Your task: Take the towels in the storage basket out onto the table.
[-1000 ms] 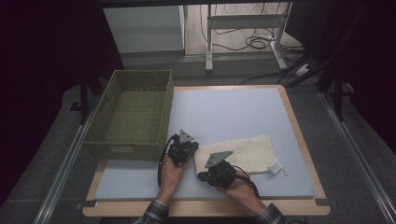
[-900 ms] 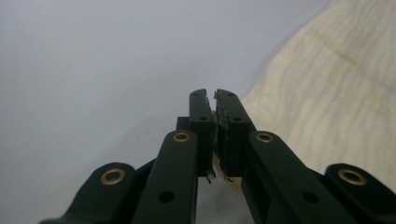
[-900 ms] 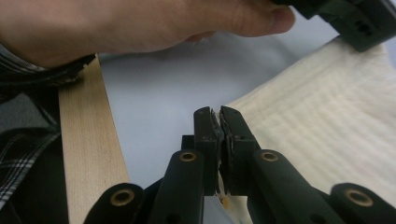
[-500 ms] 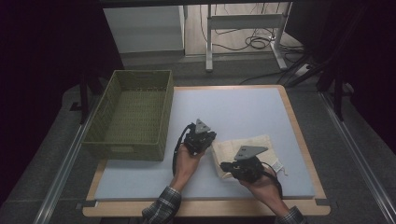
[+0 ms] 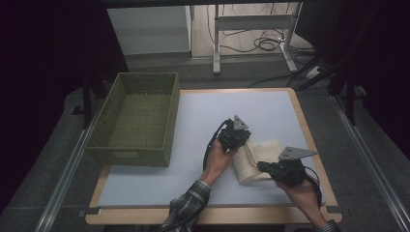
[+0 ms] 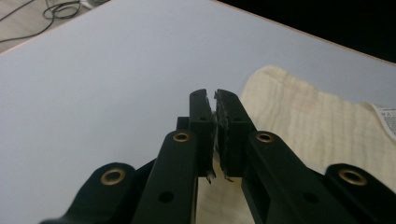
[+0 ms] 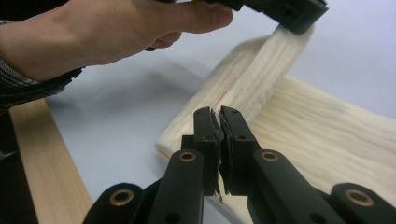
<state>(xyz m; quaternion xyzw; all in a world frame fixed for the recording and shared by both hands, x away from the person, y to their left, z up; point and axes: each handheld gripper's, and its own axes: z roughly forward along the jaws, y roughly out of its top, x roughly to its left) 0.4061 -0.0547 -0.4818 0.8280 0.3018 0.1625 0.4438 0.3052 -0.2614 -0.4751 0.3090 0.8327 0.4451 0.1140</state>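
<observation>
The cream ribbed cloth [image 5: 258, 159] lies at the right side of the pale blue counter [image 5: 193, 121], folded over on itself. Its left edge is lifted off the surface, the rest flat. A white label [image 6: 386, 119] sits at one corner.

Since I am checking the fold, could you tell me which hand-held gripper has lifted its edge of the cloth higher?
The left hand-held gripper: it holds the cream cloth raised, while the right hand-held gripper grips low.
</observation>
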